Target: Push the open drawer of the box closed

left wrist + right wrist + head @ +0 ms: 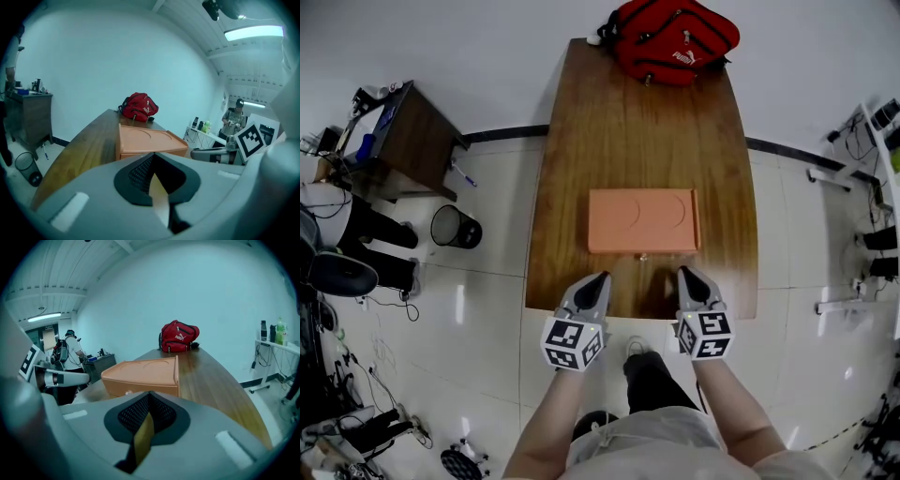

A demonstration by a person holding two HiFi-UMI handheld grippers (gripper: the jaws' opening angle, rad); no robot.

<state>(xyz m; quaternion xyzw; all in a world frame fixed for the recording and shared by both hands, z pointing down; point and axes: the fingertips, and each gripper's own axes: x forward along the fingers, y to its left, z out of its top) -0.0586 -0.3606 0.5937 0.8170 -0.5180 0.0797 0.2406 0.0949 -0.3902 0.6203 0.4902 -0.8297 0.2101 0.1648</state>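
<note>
The red cloth bag [675, 37] at the top of the head view has white letters on it that say PUMA, and the same word shows on it in the right gripper view. The bag lies at the far end of the long brown wooden table [581, 141]. The flat orange box [642, 220] sits in the middle of the frame, on the table. Its drawer front has a small knob [642, 255] on the side at the bottom of the frame, and the drawer looks level with the box. Two bare arms reach up from the bottom of the frame, side by side. The left gripper [602, 279] and the right gripper [685, 273] point at the box from the table's bottom edge, near it but not touching it. Each one has a cube with black and white squares [572, 342]. Both pairs of jaws are pressed together and hold nothing.
</note>
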